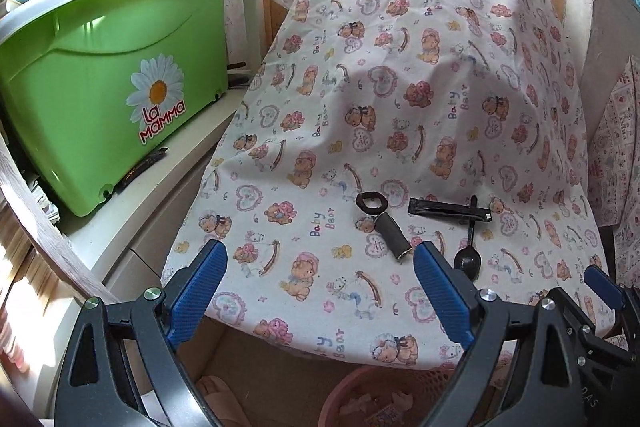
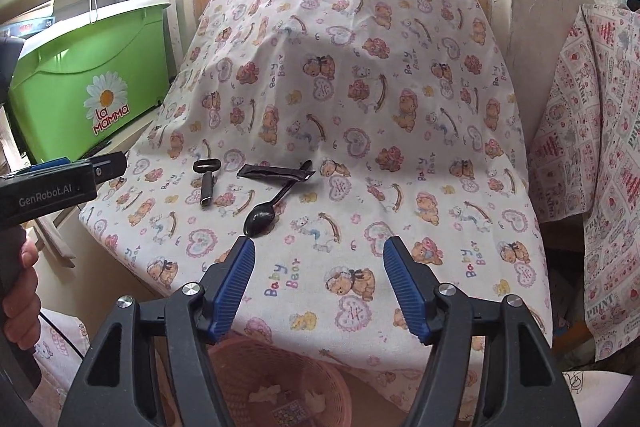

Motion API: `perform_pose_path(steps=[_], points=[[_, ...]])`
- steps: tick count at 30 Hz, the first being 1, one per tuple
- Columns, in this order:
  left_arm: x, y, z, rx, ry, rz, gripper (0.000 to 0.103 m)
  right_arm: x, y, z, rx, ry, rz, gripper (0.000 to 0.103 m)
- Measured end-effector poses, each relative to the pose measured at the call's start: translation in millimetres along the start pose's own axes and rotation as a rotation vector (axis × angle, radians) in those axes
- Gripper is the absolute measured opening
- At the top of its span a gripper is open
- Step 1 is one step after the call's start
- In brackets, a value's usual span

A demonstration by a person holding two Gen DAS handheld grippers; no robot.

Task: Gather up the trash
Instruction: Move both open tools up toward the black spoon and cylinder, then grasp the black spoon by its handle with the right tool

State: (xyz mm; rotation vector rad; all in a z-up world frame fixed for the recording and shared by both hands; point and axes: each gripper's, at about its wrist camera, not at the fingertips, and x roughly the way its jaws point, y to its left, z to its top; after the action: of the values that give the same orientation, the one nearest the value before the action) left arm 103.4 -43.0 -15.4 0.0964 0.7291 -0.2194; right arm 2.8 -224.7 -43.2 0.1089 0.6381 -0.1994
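Pink woven plastic basket [image 2: 256, 379] sits nearest, under the front edge of the bear-print cloth-covered surface [image 2: 360, 307]. Left tool [image 1: 320, 291] and right tool [image 2: 319, 291] both gape, empty, above the basket. Beyond the basket: black plastic spoon [image 2: 264, 215], dark cardboard tube [image 2: 208, 189], black sachet [image 2: 276, 173], black ring [image 2: 207, 165].

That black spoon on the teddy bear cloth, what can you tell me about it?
The black spoon looks like glossy plastic, with an oval bowl and a thin straight handle. It lies flat on the bear-print cloth, bowl towards the cameras, handle slanting away. Its far end crosses the black sachet; which lies on top I cannot tell. Neither gripper touches it; the open right gripper is nearest the bowl.
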Motion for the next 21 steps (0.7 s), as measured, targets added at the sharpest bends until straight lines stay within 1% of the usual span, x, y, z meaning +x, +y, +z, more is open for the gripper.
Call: perform_pose_path(steps=[5,8,11,14,16,18,21], points=[[5.9,4.6,21.1,0.026,0.013,-0.013,0.093,21.0,6.3,19.9,0.01,0.012,-0.008,0.069],[10.0,3.8,35.1,0.069,0.002,-0.015,0.093,36.6,6.1,32.9,0.044,0.033,-0.012,0.069],[13.7,8.1,44.5,0.071,-0.011,-0.029,0.093,51.6,7.8,42.5,0.065,0.047,-0.011,0.069],[18.5,18.5,49.9,0.041,-0.018,-0.047,0.093,66.9,15.0,47.7,0.047,0.064,-0.016,0.069],[24.8,27.3,51.9,0.017,-0.027,-0.041,0.093,78.5,20.7,48.9,0.043,0.084,-0.026,0.069],[34.6,35.2,52.3,-0.016,-0.009,-0.028,0.093,92.2,25.0,48.7,0.058,0.111,-0.012,0.069],[45.6,45.6,52.6,-0.085,0.026,-0.056,0.092,110.0,29.9,48.5,0.061,0.15,-0.028,0.069]])
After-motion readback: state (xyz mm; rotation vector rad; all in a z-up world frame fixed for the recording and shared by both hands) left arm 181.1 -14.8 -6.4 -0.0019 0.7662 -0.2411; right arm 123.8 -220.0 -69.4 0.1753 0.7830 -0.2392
